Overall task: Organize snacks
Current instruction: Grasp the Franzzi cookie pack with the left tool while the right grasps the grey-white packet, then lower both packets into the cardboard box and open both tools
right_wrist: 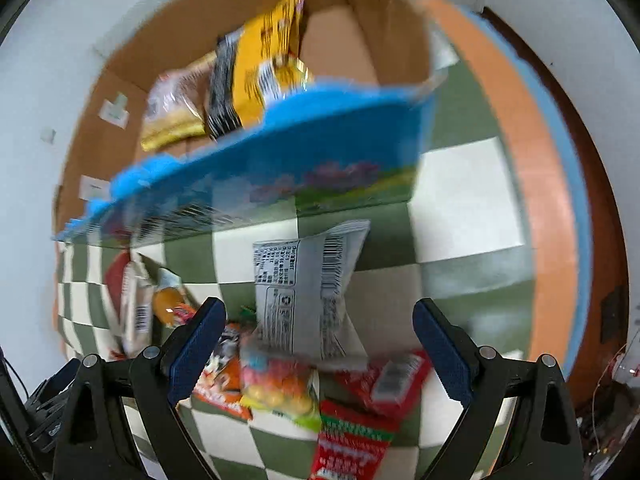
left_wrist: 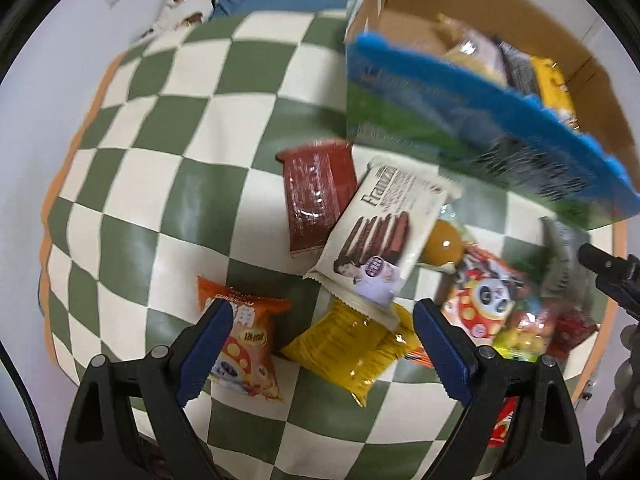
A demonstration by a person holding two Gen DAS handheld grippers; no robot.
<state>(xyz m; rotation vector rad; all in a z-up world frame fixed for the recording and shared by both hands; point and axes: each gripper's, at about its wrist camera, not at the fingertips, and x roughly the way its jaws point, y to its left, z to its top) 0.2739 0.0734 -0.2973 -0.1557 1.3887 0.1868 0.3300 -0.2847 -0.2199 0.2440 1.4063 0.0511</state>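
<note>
Two claws hang over a checkered desk (left_wrist: 168,184) strewn with snacks, both pointing down, both with jaws wide apart and nothing between the pads.

In the left wrist view, the left claw (left_wrist: 320,348) sits at the bottom of the frame above a yellow pack (left_wrist: 352,344) at lower centre. An orange bag (left_wrist: 244,340) lies just beside its left finger, partly behind it. A white wafer pack (left_wrist: 380,232) lies at centre, overlapping a red pack (left_wrist: 316,196) to its upper left and the yellow pack's top edge. A panda bag (left_wrist: 484,296) lies at lower right. The box (left_wrist: 480,128), cardboard inside with a blue and green printed front wall, fills the upper right and holds several packs.

In the right wrist view, the right claw (right_wrist: 316,348) sits at the bottom of the frame over a silver pack (right_wrist: 308,292) lying label side up at centre. A candy bag (right_wrist: 280,388) and red wrappers (right_wrist: 380,384) lie below it, near the claw's fingers. The box spans the upper half, with a yellow bag (right_wrist: 264,68) standing inside. Both views are motion-blurred.
</note>
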